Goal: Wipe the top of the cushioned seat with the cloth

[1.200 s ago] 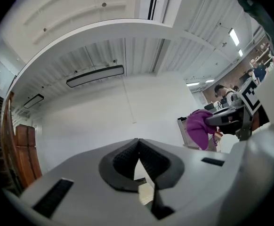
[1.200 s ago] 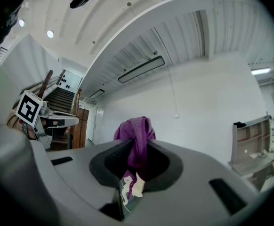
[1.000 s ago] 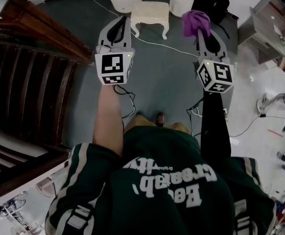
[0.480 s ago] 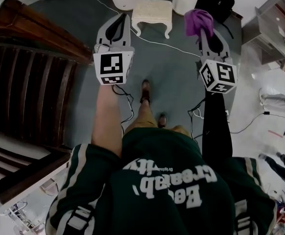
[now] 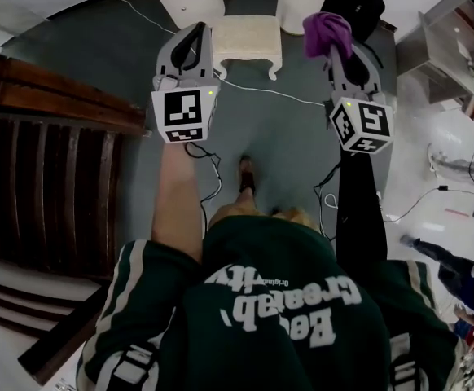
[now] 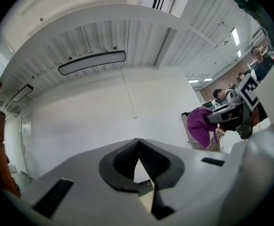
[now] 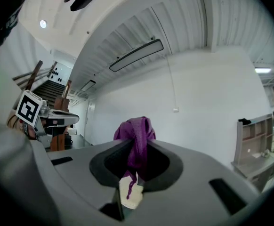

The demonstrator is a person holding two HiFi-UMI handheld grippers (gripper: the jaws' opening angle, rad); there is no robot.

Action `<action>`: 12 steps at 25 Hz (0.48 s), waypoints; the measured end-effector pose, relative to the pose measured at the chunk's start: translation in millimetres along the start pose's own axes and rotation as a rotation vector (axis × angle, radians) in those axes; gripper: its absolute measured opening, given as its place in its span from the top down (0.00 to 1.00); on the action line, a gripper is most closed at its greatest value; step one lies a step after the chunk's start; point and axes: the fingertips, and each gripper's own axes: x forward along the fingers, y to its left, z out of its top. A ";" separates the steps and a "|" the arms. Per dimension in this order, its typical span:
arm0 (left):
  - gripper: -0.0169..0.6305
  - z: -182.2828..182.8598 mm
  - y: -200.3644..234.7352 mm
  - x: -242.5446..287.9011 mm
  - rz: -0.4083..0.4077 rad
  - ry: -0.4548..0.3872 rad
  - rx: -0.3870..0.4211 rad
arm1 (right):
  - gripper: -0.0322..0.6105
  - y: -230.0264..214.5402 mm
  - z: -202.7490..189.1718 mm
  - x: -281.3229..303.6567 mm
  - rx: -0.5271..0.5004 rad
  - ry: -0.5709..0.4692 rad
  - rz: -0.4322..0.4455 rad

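Grey floor (image 5: pixel 278 137) bears the cushioned seat (image 5: pixel 252 35); left gripper (image 5: pixel 193 43) closed, right gripper (image 5: pixel 339 55) clamps cloth (image 5: pixel 325 31) hiding its tips.

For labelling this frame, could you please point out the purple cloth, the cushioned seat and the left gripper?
purple cloth (image 5: pixel 326 36), head view, bunched middle.
cushioned seat (image 5: pixel 249 32), head view, cushion top.
left gripper (image 5: pixel 199 29), head view, jaw tips.

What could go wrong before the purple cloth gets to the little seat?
The purple cloth is pinched only by a narrow fold in the right gripper, with most of it bunched beyond the jaws, so it might slip out. A white cable lies across the floor in front of the cushioned seat, and black cables curl beside the person's foot. A step could snag one.
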 end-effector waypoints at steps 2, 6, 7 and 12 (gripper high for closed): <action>0.95 -7.7 14.8 20.4 -0.011 0.003 -0.004 | 0.85 -1.5 -0.4 23.1 0.002 0.008 -0.016; 0.95 -21.4 38.9 49.3 -0.032 0.000 -0.013 | 0.85 0.4 -2.8 59.3 0.007 0.015 -0.042; 0.95 -24.0 43.4 54.9 -0.037 -0.001 -0.014 | 0.85 1.0 -2.8 66.7 0.007 0.014 -0.047; 0.95 -34.2 59.9 77.7 -0.058 -0.008 -0.019 | 0.85 0.4 -1.1 95.0 0.005 0.011 -0.068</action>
